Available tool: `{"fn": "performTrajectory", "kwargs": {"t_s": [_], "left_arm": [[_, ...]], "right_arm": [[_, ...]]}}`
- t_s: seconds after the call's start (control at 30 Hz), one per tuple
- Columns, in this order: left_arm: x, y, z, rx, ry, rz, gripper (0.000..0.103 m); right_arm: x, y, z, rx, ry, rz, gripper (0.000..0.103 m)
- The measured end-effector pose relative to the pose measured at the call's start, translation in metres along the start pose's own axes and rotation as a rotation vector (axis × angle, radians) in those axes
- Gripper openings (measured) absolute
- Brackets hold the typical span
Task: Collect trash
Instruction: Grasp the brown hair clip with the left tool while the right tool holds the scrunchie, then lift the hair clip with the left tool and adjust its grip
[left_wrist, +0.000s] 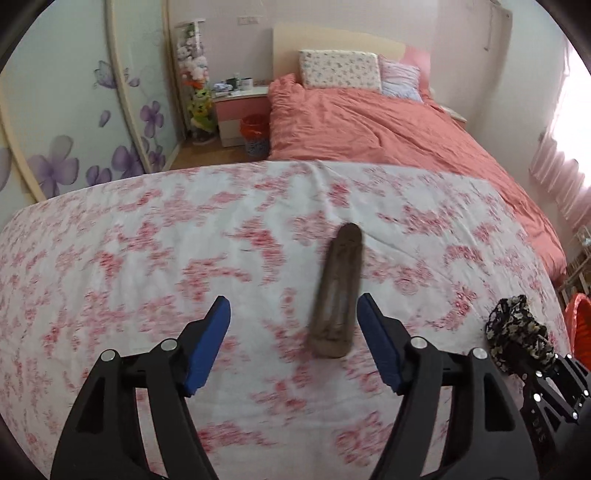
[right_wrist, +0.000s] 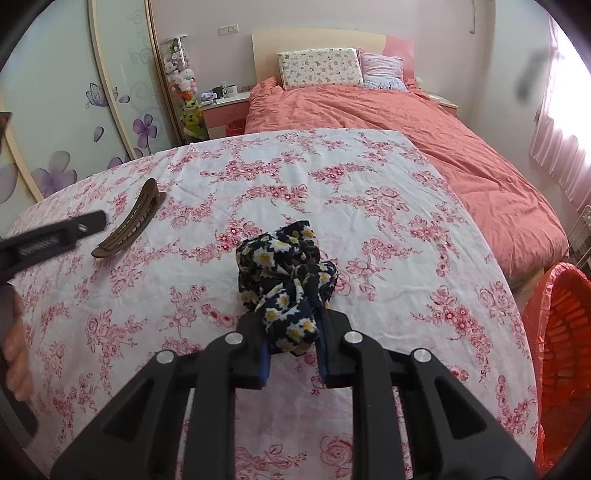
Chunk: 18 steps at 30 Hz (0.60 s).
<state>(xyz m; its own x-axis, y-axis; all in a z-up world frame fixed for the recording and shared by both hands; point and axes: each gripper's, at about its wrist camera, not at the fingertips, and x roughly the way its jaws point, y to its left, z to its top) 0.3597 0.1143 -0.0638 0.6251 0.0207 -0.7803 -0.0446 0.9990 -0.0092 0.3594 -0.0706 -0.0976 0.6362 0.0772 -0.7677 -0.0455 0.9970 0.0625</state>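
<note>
The brown hair clip (left_wrist: 337, 291) lies flat on the floral-clothed counter (left_wrist: 110, 258), well left of the daisy-print scrunchie (right_wrist: 286, 280). It is framed between the blue pads of the left hand-held gripper (left_wrist: 293, 343), nearer the right pad than the left, and nothing is touched by them. The jaws are spread wide and hold nothing. For a sound pick, the clip would best be centred in the gap and pinched across its narrow width, with the pads lowered close to the cloth, since the clip is thin and curved and could slide or tip if caught off-centre. The left view is blurred, so the exact height above the cloth cannot be judged.

Further right, the scrunchie is clamped between the nearly closed pads of the right hand-held gripper (right_wrist: 293, 350), above the counter. To the far right, beyond the counter edge, the orange bin (right_wrist: 565, 332) is lined with a bag; the scrunchie is probably destined there.
</note>
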Motion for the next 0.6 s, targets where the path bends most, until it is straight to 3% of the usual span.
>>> {"fn": "performTrajectory", "kwargs": {"t_s": [0.2,0.6], "left_arm": [[0.031,-0.014,0.005,-0.011,0.060,-0.010,0.062],[0.036,-0.030,0.010,0.017,0.032,0.023,0.036]], "right_arm": [[0.000,-0.003,0.000,0.010,0.003,0.013,0.020],[0.001,-0.004,-0.001,0.019,0.008,0.024,0.020]]}}
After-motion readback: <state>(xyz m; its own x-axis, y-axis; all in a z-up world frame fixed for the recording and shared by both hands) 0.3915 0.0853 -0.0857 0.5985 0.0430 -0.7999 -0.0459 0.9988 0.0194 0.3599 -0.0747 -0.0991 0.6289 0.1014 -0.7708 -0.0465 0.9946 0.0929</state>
